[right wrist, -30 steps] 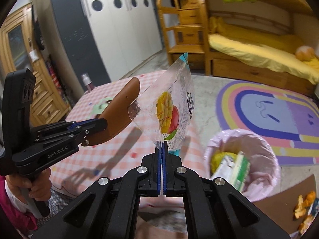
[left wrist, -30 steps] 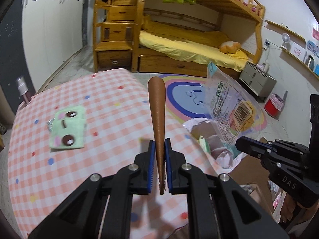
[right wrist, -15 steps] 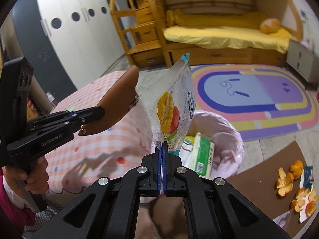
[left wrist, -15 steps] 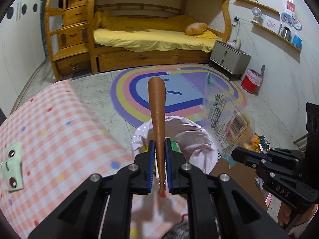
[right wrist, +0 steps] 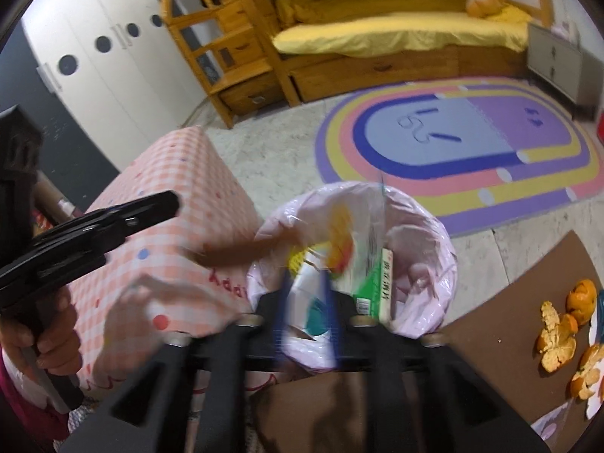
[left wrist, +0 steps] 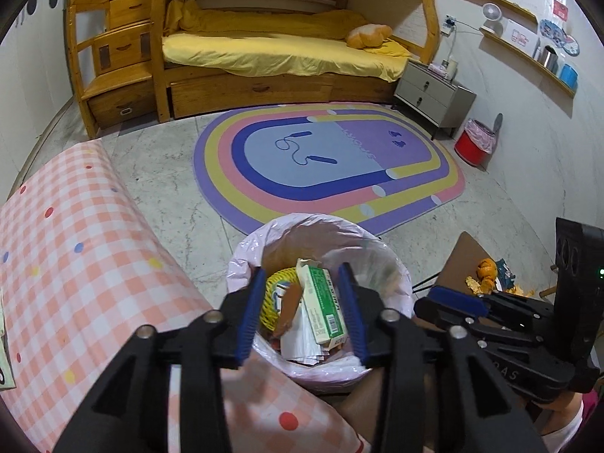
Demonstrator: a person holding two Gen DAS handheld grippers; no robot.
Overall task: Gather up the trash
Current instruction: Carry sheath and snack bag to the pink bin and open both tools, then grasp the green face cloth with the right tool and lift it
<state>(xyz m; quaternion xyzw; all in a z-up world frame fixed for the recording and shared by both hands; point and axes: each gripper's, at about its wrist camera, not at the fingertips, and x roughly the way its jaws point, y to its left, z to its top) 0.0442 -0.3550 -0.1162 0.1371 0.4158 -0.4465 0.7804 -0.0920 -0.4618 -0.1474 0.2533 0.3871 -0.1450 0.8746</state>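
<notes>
left wrist view: left gripper point(left wrist: 300, 315) opening, empty, over the bin point(left wrist: 241, 264).
right gripper point(right wrist: 307, 313) opening, releasing the mango bag point(right wrist: 341, 249); orange peels point(right wrist: 558, 334) left at 4 o'clock.

Child's bedroom in a home: wooden bunk bed with yellow bedding point(left wrist: 271, 49), rainbow-striped oval rug point(left wrist: 324, 162), grey bedside cabinet point(left wrist: 434, 94).

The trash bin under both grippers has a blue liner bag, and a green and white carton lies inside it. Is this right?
Not quite. The trash bin has a pale pink liner bag, not a blue one, as the left wrist view shows. The green and white carton does lie inside it.
</notes>
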